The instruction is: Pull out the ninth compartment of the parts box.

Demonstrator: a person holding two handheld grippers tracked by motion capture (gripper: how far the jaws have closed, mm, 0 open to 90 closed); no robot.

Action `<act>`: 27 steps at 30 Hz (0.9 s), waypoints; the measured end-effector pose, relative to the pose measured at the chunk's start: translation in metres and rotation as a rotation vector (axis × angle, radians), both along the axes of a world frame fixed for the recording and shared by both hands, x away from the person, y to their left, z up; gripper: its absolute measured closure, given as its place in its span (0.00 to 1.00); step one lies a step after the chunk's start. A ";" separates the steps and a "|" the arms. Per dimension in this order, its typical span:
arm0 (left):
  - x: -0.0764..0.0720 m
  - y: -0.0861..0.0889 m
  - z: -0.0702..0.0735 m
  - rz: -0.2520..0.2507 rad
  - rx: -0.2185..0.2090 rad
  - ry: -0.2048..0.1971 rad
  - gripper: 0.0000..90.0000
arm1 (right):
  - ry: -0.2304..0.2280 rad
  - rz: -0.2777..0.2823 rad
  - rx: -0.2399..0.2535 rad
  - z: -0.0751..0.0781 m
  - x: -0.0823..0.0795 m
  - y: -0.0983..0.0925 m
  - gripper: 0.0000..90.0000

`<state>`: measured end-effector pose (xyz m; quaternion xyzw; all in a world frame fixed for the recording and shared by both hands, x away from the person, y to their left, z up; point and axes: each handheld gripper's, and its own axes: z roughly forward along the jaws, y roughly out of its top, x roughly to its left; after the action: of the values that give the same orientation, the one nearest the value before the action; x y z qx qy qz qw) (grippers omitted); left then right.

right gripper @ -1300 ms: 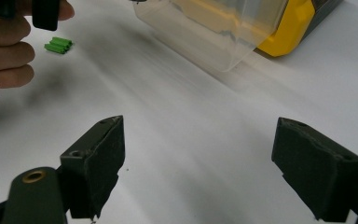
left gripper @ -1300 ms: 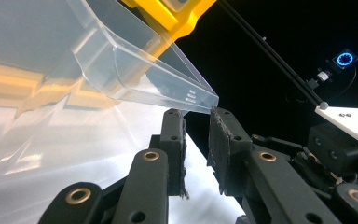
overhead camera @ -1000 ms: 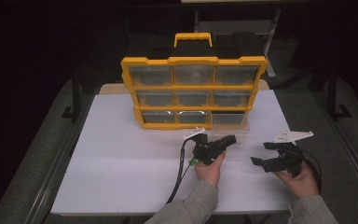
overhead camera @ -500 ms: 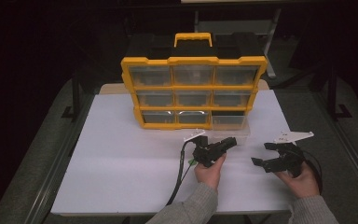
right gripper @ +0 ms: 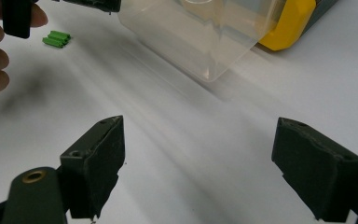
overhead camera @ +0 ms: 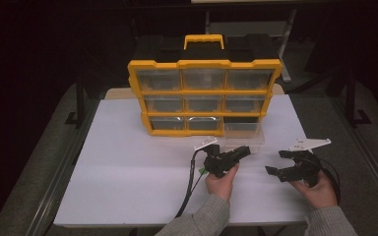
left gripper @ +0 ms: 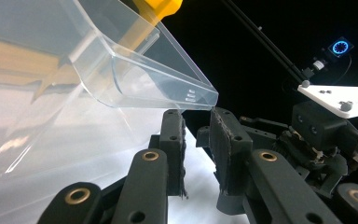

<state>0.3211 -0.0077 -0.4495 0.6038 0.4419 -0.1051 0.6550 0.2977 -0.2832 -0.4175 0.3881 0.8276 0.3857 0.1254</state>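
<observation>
Mostly bare white table (overhead camera: 128,172), dark room; green bits (right gripper: 57,38), perhaps connectors.

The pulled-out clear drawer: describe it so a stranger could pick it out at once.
Start at the yellow-framed organiser cabinet standing on the white table. Go to its bottom row, right end. There the clear plastic drawer juts forward onto the table, while every other drawer sits flush in the frame.
</observation>
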 end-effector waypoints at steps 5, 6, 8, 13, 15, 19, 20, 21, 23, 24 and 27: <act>-0.003 -0.001 0.001 -0.007 0.003 -0.005 0.83 | 0.001 0.001 0.003 0.000 0.000 0.000 0.18; -0.003 -0.001 0.001 -0.007 0.003 -0.005 0.83 | 0.002 0.001 0.003 0.000 0.000 0.000 0.18; -0.003 -0.001 0.001 -0.010 0.006 -0.005 0.83 | 0.005 -0.003 0.000 0.000 0.000 0.000 0.18; -0.005 0.001 -0.002 -0.007 0.014 -0.002 0.82 | 0.008 -0.003 0.000 0.000 -0.001 0.001 0.18; -0.005 0.002 -0.003 -0.007 0.018 0.002 0.82 | 0.003 0.001 -0.003 0.000 0.000 0.001 0.18; -0.009 0.002 -0.001 -0.020 0.046 -0.013 0.81 | 0.007 0.000 -0.004 0.000 0.000 0.001 0.18; -0.010 0.002 0.000 -0.024 0.050 -0.011 0.81 | 0.006 0.002 -0.005 -0.001 0.000 0.001 0.18; -0.010 0.003 0.001 -0.029 0.065 -0.027 0.81 | 0.006 0.002 -0.005 -0.001 0.000 0.001 0.18; -0.012 0.004 0.005 -0.040 0.083 -0.042 0.80 | 0.004 0.004 -0.007 -0.001 0.000 0.001 0.18; -0.013 0.005 0.007 -0.047 0.087 -0.048 0.79 | 0.006 0.005 -0.007 -0.001 0.000 0.002 0.18; -0.014 0.007 0.013 -0.066 0.116 -0.077 0.78 | 0.006 0.005 -0.007 -0.001 0.000 0.002 0.18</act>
<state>0.3072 -0.0005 -0.4367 0.6586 0.4012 -0.0776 0.6318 0.2974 -0.2815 -0.4181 0.3868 0.8303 0.3819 0.1233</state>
